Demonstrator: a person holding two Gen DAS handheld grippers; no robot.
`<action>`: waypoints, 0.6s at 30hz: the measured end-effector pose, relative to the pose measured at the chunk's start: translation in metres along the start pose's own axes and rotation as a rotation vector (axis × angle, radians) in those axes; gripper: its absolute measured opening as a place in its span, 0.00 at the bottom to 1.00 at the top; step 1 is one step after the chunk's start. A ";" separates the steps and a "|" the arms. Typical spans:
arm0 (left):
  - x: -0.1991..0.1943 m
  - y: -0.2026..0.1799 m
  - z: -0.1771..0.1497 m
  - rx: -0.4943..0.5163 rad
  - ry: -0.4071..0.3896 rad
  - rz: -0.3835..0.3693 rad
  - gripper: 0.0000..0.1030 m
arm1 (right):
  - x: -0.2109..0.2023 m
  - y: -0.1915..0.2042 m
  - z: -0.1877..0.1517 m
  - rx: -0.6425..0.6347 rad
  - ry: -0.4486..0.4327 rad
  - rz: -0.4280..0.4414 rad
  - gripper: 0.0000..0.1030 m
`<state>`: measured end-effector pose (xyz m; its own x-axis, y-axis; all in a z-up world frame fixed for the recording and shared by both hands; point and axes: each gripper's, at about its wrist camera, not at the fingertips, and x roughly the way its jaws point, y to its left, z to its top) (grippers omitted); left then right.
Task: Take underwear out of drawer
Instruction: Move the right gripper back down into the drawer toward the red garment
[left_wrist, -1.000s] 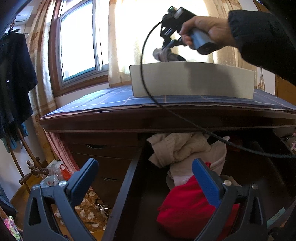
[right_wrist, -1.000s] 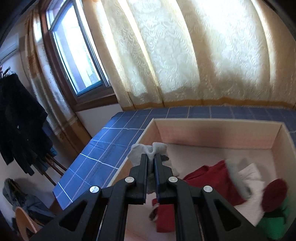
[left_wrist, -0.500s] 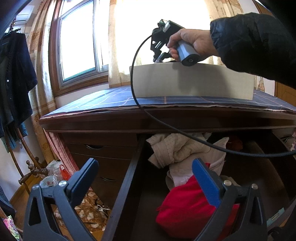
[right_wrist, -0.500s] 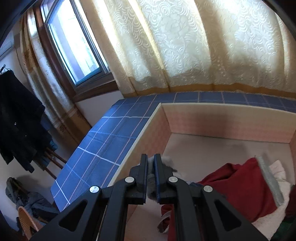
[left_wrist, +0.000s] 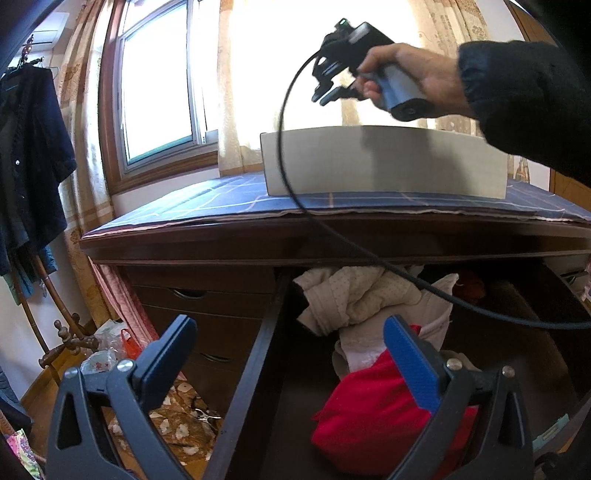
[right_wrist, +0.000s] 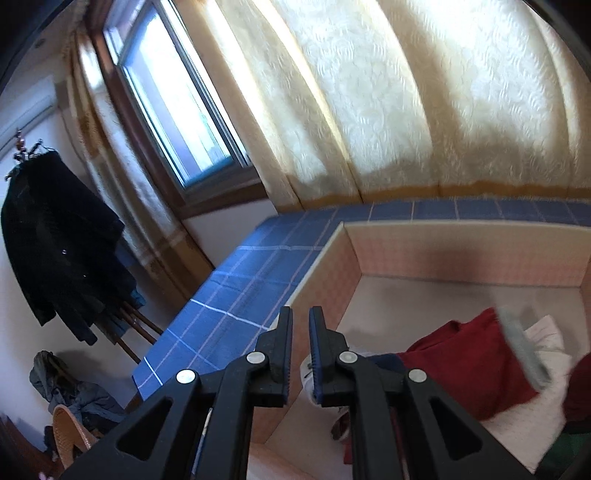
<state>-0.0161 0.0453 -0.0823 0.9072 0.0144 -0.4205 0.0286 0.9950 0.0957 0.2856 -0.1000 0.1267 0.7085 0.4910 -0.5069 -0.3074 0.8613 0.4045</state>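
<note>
Nearest in the left wrist view, the left gripper (left_wrist: 290, 328) hangs over the open drawer (left_wrist: 258, 369) with its jaws spread wide and nothing between them. A red garment (left_wrist: 369, 406) lies in the drawer just below and behind the right-hand blue pad. Crumpled cream garments (left_wrist: 354, 295) lie further back, under the counter's edge. None of this underwear touches the jaws.

Only this view shows the drawer. It also shows, at upper right, the person's hand (left_wrist: 417, 77) holding the other gripper above a pale box (left_wrist: 388, 162) on the counter, with a black cable (left_wrist: 288, 155) looping down across the drawer. From here the box's inside is hidden.

The right wrist view looks into that box. The right gripper (right_wrist: 301, 317) is above the box's near left corner. Its jaws stand a narrow gap apart, have just been opening, and hold nothing. A pale scrap of cloth (right_wrist: 306, 371) shows just below them on the box floor; we cannot tell what it is. To the lower right lie a dark red garment (right_wrist: 461, 362) and white cloth (right_wrist: 546, 332), well clear of the jaws.

Beyond are the blue checked cloth (right_wrist: 236, 295), the curtain (right_wrist: 388, 92) and the window (right_wrist: 177, 110).
</note>
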 end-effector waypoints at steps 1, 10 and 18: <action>0.000 0.000 0.000 -0.001 0.001 0.002 1.00 | -0.007 -0.001 -0.002 0.001 -0.010 0.014 0.10; -0.001 -0.001 -0.001 0.001 -0.007 0.026 1.00 | -0.089 -0.006 -0.051 -0.078 -0.054 0.081 0.10; 0.001 0.000 -0.001 -0.008 0.002 0.036 1.00 | -0.165 -0.012 -0.133 -0.251 -0.080 0.003 0.10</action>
<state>-0.0155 0.0451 -0.0832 0.9069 0.0508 -0.4183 -0.0079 0.9946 0.1037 0.0877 -0.1744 0.1046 0.7522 0.4905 -0.4400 -0.4510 0.8701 0.1991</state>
